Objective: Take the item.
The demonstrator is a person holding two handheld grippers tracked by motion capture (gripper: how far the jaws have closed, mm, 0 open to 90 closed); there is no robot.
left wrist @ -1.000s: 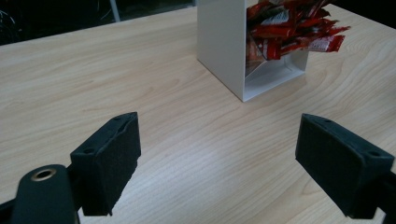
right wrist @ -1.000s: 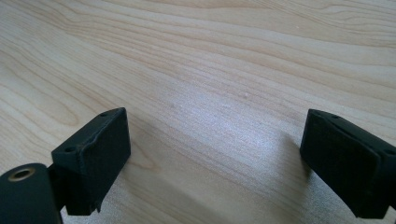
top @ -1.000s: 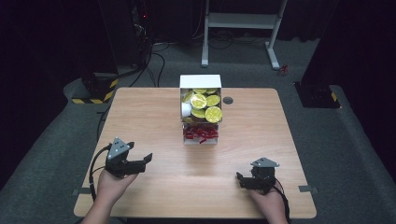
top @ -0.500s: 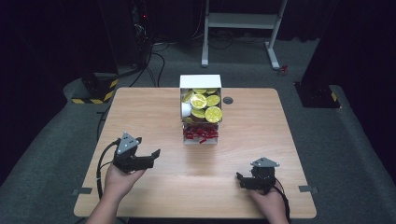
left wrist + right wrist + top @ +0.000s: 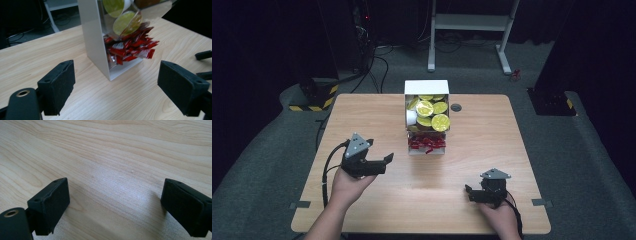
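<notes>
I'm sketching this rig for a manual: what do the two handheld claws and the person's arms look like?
Both are black, hand-held units. The left claw and right claw each carry a grey three-cornered plate on top and trail a black cable. Each has two blocky black jaws faced with matte foam-like pads; a brass-coloured ring sits at one jaw's base. The forearms are bare, with no sleeves visible.

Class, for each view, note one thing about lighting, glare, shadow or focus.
High view: the table is lit, the room around it dark. Left gripper view: the near fingers look soft, and the dispenser carries glare on its clear front. Right gripper view: a pale sheen on the wood, with shadows beside the fingers.
</notes>
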